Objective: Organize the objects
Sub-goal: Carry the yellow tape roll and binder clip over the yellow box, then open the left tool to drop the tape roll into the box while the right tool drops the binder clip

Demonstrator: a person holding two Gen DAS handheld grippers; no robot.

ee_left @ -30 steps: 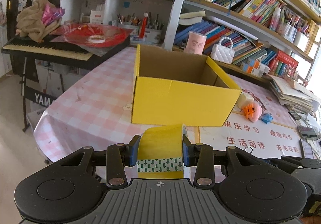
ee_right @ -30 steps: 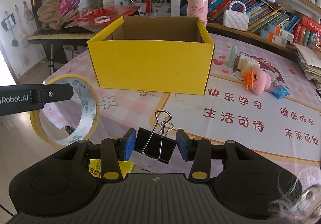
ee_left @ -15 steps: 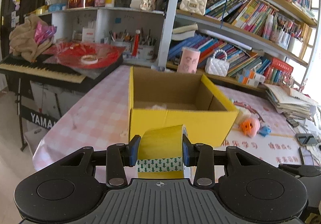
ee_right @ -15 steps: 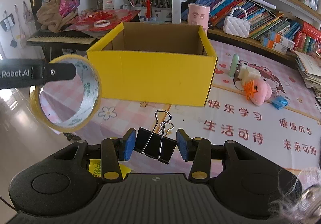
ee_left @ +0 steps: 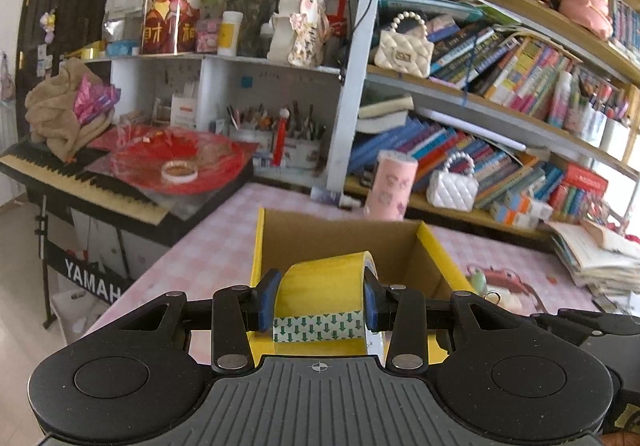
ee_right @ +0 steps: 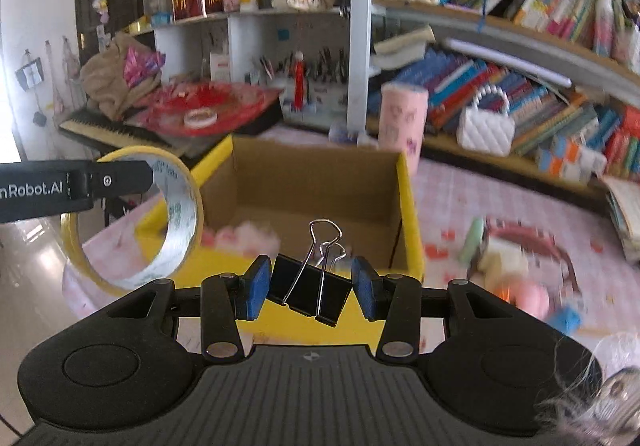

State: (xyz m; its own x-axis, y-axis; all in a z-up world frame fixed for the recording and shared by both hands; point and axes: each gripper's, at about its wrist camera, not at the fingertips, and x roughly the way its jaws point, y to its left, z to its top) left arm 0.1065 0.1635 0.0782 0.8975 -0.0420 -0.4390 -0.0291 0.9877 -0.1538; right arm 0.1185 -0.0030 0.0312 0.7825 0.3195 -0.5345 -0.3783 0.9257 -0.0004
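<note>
My left gripper is shut on a yellow tape roll and holds it in the air just in front of the open yellow cardboard box. The roll also shows in the right wrist view, at the box's left front corner. My right gripper is shut on a black binder clip with silver handles, above the front wall of the box. Something pink and fluffy lies inside the box.
The box stands on a pink checked tablecloth. A pink cup and white bag stand behind it. Small toys lie to the right. A keyboard stands at left, bookshelves behind.
Both grippers have risen and moved toward the box with their loads. The box's inside now shows from above.
</note>
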